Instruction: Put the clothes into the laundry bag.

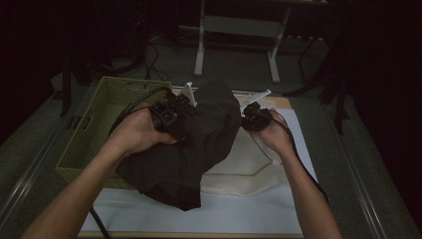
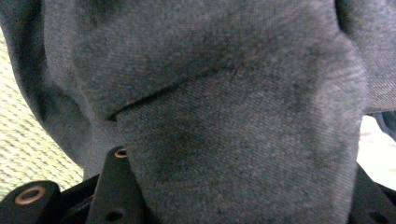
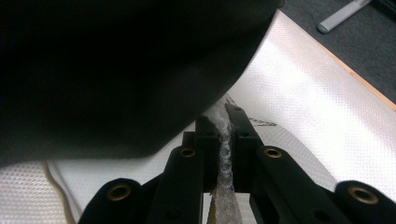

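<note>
A dark grey garment hangs bunched above the table's middle, draped over my left gripper. In the left gripper view the grey cloth is packed between the two black jaws, which stand partly apart and grip the bundle. My right gripper is beside the garment's right edge. Its jaws are shut on a thin strip of white mesh, the edge of a cream cloth bag lying on the mat. The dark garment looms just left of the right gripper.
A green woven basket stands at the table's left, partly under the garment, and its weave is close behind the left gripper. A white mat covers the tabletop. A grey table frame stands on the floor beyond.
</note>
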The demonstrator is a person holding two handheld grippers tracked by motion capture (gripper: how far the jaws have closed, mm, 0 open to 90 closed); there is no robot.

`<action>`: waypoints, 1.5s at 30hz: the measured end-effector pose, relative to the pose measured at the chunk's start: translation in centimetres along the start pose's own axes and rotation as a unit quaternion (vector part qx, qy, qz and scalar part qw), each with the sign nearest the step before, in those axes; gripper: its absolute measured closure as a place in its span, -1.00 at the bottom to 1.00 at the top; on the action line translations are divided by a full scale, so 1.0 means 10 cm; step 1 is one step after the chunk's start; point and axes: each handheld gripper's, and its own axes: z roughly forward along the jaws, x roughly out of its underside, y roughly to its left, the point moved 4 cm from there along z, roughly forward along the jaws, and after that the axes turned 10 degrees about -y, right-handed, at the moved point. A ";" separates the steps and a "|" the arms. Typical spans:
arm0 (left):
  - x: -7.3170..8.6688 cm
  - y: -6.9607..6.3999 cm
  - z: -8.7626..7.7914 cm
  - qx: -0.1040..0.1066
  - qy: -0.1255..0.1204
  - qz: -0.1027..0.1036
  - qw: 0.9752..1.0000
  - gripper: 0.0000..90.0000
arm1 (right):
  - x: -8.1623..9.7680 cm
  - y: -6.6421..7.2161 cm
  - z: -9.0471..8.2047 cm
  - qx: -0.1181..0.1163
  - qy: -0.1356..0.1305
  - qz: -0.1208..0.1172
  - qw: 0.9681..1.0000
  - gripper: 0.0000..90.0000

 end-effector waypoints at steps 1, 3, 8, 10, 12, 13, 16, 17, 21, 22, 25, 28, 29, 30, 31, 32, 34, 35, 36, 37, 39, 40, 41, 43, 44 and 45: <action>0.02 0.00 0.01 0.003 0.004 0.003 1.000 0.12 | 0.00 -0.01 0.00 0.001 -0.001 0.003 1.000 0.90; 0.07 -0.02 0.07 0.005 0.013 0.011 1.000 0.11 | -0.01 -0.02 0.00 0.003 -0.002 0.006 1.000 0.90; 0.13 -0.07 0.23 0.015 0.025 0.026 0.999 0.11 | -0.02 -0.05 0.01 0.003 -0.007 0.020 1.000 0.90; 0.14 -0.09 0.26 0.018 0.027 0.029 0.999 0.11 | -0.02 -0.05 0.01 0.003 -0.006 0.024 1.000 0.91; 0.16 -0.15 0.35 0.014 0.033 0.046 0.998 0.11 | -0.02 -0.06 0.01 0.000 -0.002 0.024 1.000 0.91; 0.16 -0.18 0.37 0.013 0.034 0.049 0.998 0.11 | -0.03 -0.06 0.01 0.001 -0.002 0.025 1.000 0.91; 0.14 -0.27 0.48 0.022 0.040 0.067 0.997 0.11 | -0.06 -0.09 0.00 0.003 -0.008 0.033 0.999 0.91; 0.13 -0.30 0.49 0.024 0.040 0.069 0.997 0.11 | -0.06 -0.10 -0.01 0.004 -0.010 0.036 0.999 0.91; 0.07 -0.41 0.56 0.033 0.040 0.086 0.995 0.11 | -0.06 -0.13 -0.03 0.005 -0.009 0.040 0.999 0.92; 0.05 -0.44 0.58 0.036 0.040 0.090 0.994 0.11 | -0.06 -0.13 -0.03 0.005 -0.010 0.042 0.999 0.91; 0.00 -0.53 0.65 0.039 0.047 0.110 0.992 0.11 | -0.07 -0.14 -0.04 0.003 -0.014 0.048 0.999 0.92; -0.05 -0.64 0.77 0.055 0.053 0.125 0.989 0.11 | -0.07 -0.16 -0.05 0.005 -0.015 0.051 0.999 0.92; -0.07 -0.67 0.80 0.060 0.056 0.130 0.988 0.11 | -0.07 -0.16 -0.05 0.005 -0.016 0.051 0.999 0.92; -0.07 -0.67 0.80 0.060 0.056 0.130 0.988 0.11 | -0.07 -0.16 -0.05 0.005 -0.016 0.051 0.999 0.92; -0.09 -0.73 0.89 0.075 0.060 0.135 0.986 0.11 | -0.08 -0.17 -0.07 0.004 -0.018 0.052 0.998 0.92; -0.10 -0.76 0.95 0.079 0.063 0.138 0.985 0.11 | -0.08 -0.18 -0.08 0.005 -0.019 0.052 0.998 0.92; -0.11 -0.77 1.05 0.084 0.069 0.139 0.984 0.11 | -0.08 -0.19 -0.11 0.005 -0.022 0.055 0.998 0.92; -0.11 -0.77 1.09 0.084 0.071 0.139 0.984 0.11 | -0.09 -0.20 -0.13 0.004 -0.027 0.057 0.998 0.92; -0.11 -0.77 1.09 0.084 0.071 0.139 0.984 0.11 | -0.10 -0.20 -0.14 0.002 -0.030 0.056 0.998 0.92; -0.11 -0.77 1.22 0.096 0.084 0.139 0.982 0.11 | -0.11 -0.20 -0.16 0.003 -0.034 0.058 0.998 0.92; -0.11 -0.78 1.30 0.101 0.088 0.139 0.981 0.11 | -0.11 -0.21 -0.18 0.000 -0.037 0.057 0.998 0.92; -0.12 -0.78 1.34 0.097 0.087 0.136 0.982 0.11 | -0.12 -0.21 -0.19 -0.001 -0.037 0.057 0.998 0.92; -0.13 -0.76 1.36 0.092 0.083 0.130 0.984 0.11 | -0.11 -0.20 -0.19 0.000 -0.036 0.056 0.998 0.92; -0.18 -0.70 1.38 0.088 0.075 0.112 0.987 0.10 | -0.11 -0.19 -0.20 -0.001 -0.035 0.052 0.998 0.92; -0.20 -0.66 1.38 0.085 0.068 0.096 0.989 0.10 | -0.11 -0.19 -0.20 -0.001 -0.036 0.050 0.998 0.92; -0.22 -0.62 1.39 0.085 0.064 0.083 0.991 0.10 | -0.11 -0.18 -0.20 -0.002 -0.035 0.048 0.998 0.91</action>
